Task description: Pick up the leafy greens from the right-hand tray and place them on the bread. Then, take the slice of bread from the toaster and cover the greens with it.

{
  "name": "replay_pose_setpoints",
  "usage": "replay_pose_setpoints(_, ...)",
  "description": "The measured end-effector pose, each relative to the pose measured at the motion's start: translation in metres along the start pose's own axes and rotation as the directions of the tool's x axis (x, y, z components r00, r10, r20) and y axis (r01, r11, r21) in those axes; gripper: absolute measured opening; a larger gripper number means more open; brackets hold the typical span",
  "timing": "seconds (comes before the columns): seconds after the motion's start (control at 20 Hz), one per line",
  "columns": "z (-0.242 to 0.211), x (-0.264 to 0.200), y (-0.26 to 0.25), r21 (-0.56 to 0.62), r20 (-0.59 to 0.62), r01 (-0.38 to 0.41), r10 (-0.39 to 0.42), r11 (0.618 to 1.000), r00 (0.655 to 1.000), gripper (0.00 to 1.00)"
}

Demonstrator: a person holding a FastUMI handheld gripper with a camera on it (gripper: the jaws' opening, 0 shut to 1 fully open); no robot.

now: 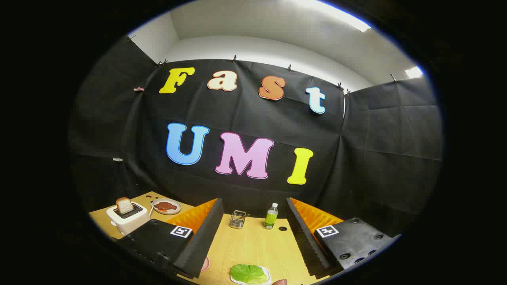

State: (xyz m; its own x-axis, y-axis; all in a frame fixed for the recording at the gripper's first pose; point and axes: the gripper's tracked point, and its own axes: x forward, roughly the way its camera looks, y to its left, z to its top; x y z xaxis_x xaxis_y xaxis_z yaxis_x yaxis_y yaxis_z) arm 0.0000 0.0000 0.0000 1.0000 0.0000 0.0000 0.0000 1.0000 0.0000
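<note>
Gripper view: gripper [253, 237] fingers spread wide, nothing held, hovering over a light wooden table [253, 245]. Between the fingers, at the near edge, leafy greens [248, 274] lie on a small white tray [267, 273]. Beyond the fingertips stand a small metal wire holder [237, 219] and a green-labelled bottle [271, 216], just apart. Far left, beyond the left finger: white toaster [127, 217] with a bread slice [124, 205] sticking up from its slot; beside it a plate [166, 206] carrying a reddish-brown food piece.

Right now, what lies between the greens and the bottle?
In the gripper view, only bare table lies between the greens and the bottle; the open gripper frames that stretch.
</note>
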Motion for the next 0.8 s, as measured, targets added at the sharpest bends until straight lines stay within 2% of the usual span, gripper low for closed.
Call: replay_pose_setpoints(0.8,-0.0045,-0.0061,-0.0008,-0.004,-0.020,-0.013,0.013,1.000,1.000,0.97)
